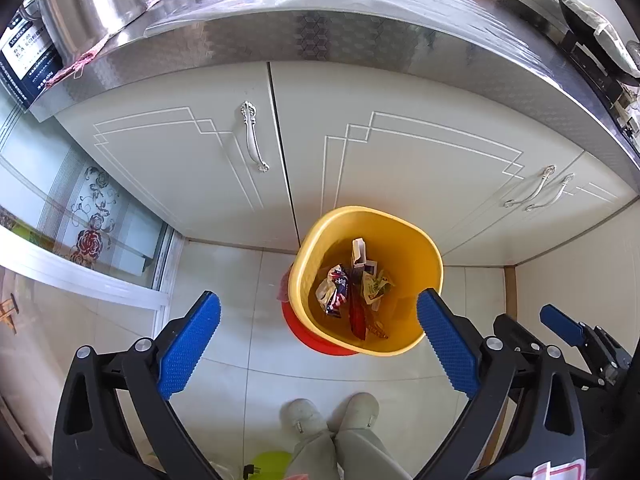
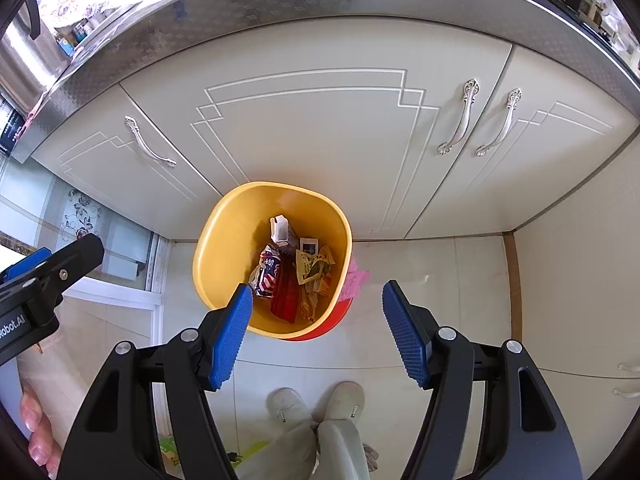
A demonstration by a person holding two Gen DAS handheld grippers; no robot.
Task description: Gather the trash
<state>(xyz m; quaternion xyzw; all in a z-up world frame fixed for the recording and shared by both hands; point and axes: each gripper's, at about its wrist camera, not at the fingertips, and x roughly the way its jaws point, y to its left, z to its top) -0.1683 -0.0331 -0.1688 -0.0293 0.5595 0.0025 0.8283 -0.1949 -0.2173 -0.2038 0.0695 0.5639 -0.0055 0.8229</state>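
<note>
A yellow trash bin (image 1: 312,280) stands on the tiled floor in front of white cabinets, seen from above. Inside lie several wrappers (image 1: 340,288), a small carton and a red packet. It also shows in the right wrist view (image 2: 224,240), with the wrappers (image 2: 296,276) inside. My left gripper (image 1: 318,314) is open and empty, held high above the bin. My right gripper (image 2: 316,302) is open and empty, also above the bin, and appears at the right edge of the left wrist view (image 1: 560,324).
A red basin (image 1: 308,340) sits under the bin, with a pink cloth (image 2: 356,280) beside it. White cabinet doors (image 1: 192,160) and a steel counter (image 1: 320,32) stand behind. A glass sliding door (image 1: 80,216) is on the left. The person's shoes (image 1: 332,412) are below.
</note>
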